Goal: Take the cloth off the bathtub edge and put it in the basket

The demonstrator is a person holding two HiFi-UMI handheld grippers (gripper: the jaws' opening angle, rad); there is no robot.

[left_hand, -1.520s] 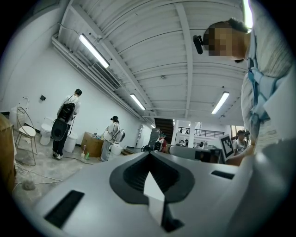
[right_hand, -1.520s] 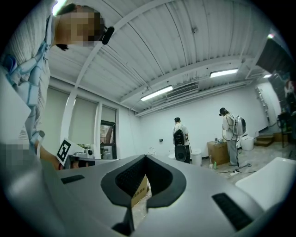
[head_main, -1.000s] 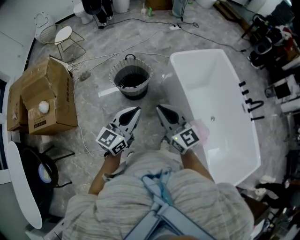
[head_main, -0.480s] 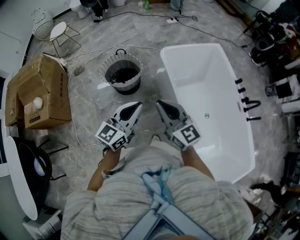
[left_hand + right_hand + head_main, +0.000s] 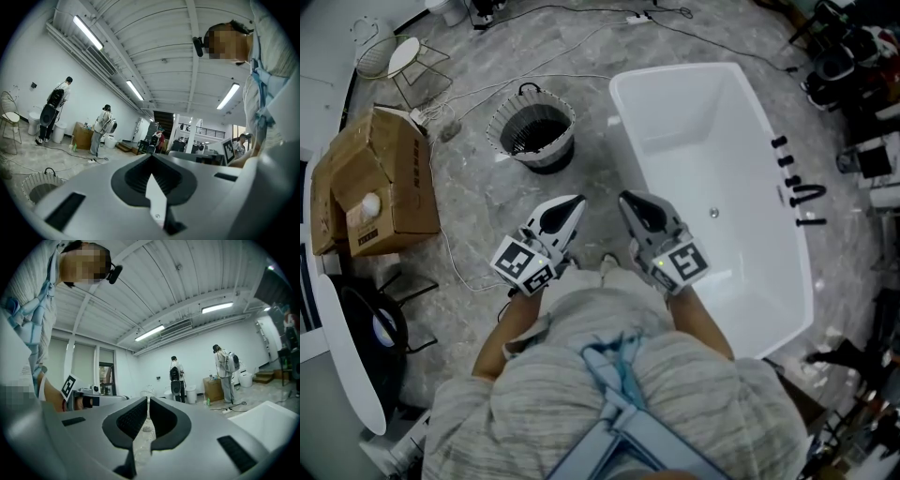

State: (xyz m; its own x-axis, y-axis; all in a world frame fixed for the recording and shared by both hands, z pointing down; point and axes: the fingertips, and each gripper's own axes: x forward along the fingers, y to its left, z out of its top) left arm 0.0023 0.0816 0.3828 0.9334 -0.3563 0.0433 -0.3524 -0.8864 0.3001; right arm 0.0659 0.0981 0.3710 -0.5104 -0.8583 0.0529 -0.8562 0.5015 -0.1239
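Note:
The white bathtub (image 5: 630, 141) lies right of centre in the head view, and its corner shows in the right gripper view (image 5: 267, 420). The dark slatted basket (image 5: 532, 134) stands on the floor left of the tub, also low left in the left gripper view (image 5: 40, 190). No cloth shows on the tub rim or anywhere else. My left gripper (image 5: 574, 201) (image 5: 151, 158) and right gripper (image 5: 626, 197) (image 5: 148, 400) are held side by side close to the person's body, tips raised. Both are shut with nothing between the jaws. The right one hangs over the tub's near left rim.
An open cardboard box (image 5: 380, 183) sits at the left, a wire stool (image 5: 405, 62) beyond it, and cables run over the marble floor. Black tap fittings (image 5: 797, 192) line the tub's right edge. Two people (image 5: 103, 126) stand by the far wall.
The head view has shifted, so the tub and basket have slid up in the picture. Both grippers stay shut and together. A pinkish patch beside the right gripper a second ago no longer shows.

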